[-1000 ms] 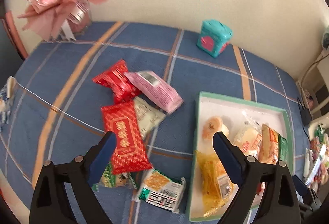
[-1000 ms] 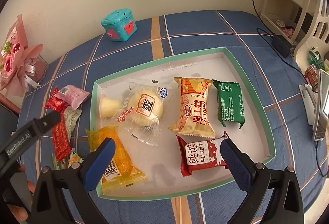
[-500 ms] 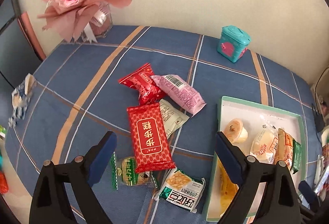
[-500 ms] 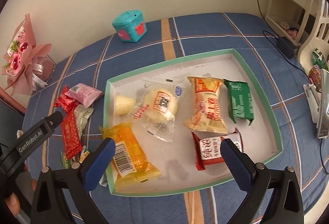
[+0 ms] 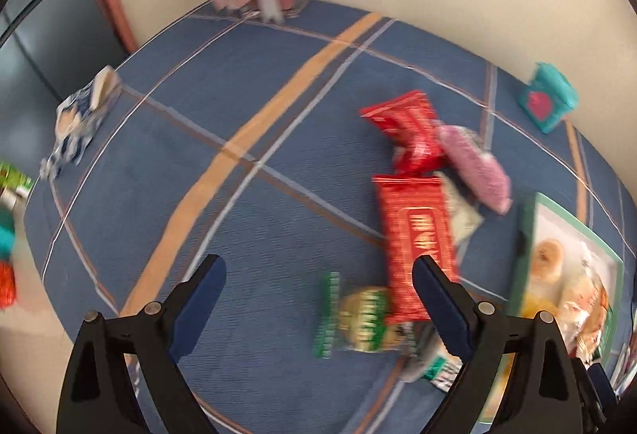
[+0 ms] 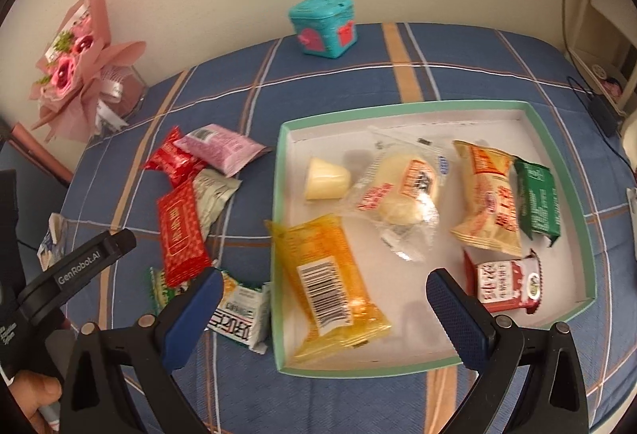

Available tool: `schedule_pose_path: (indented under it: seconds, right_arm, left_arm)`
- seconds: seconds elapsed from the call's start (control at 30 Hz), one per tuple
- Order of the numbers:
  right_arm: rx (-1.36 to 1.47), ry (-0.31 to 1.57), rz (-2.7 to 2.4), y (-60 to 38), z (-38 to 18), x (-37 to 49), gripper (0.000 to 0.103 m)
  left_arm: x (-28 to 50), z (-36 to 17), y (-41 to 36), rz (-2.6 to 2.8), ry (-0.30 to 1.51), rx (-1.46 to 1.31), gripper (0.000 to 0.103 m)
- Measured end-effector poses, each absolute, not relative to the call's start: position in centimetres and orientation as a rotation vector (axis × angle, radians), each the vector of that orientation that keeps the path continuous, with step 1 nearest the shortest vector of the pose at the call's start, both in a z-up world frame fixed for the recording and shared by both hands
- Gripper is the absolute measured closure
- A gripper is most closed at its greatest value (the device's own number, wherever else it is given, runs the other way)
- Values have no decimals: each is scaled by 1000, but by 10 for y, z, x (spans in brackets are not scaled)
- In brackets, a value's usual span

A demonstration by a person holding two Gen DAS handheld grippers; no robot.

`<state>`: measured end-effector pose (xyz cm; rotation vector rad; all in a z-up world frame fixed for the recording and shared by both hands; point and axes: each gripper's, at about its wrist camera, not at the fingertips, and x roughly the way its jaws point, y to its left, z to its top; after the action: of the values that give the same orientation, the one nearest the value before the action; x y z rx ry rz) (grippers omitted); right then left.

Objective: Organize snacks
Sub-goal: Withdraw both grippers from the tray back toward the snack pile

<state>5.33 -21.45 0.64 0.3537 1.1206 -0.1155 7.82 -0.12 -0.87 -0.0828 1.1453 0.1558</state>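
Observation:
A green-rimmed white tray (image 6: 557,139) on the blue plaid cloth holds several snacks, among them a yellow pack (image 6: 326,282) hanging over its left rim. Loose snacks lie left of it: a long red pack (image 6: 179,231) (image 5: 418,235), a small red pack (image 6: 171,159), a pink pack (image 6: 223,147), a green pack (image 5: 354,314) and a white-green pack (image 6: 239,318). My left gripper (image 5: 318,294) is open and empty above the cloth, left of the long red pack; the view is blurred. My right gripper (image 6: 322,302) is open and empty over the tray's front left part.
A pink flower bouquet (image 6: 75,67) stands at the back left. A teal box (image 6: 324,26) stands by the wall. A blue-white wrapper (image 5: 79,119) lies at the cloth's left edge. White furniture and a cable (image 6: 593,103) are at the right.
My left gripper has swung left, so the loose snacks and the tray now sit further right in its view. My right gripper has also shifted left. Both stay open.

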Motion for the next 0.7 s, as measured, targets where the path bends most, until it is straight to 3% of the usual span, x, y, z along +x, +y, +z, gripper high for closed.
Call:
schedule_pose_path:
  seconds: [0.3,0.53,0.7]
  right_arm:
    - [319,1136,-5,-179,-1,64,1]
    - [320,1199,48,-160,-18,72,16]
    - [303,1228,60,-155,-25,73,21]
  left_arm:
    - [79,-21,30,160,1169,-198,3]
    - [84,-36,20,92,1244,-188,3]
    - [85,-43,5,32,1279,-157,3]
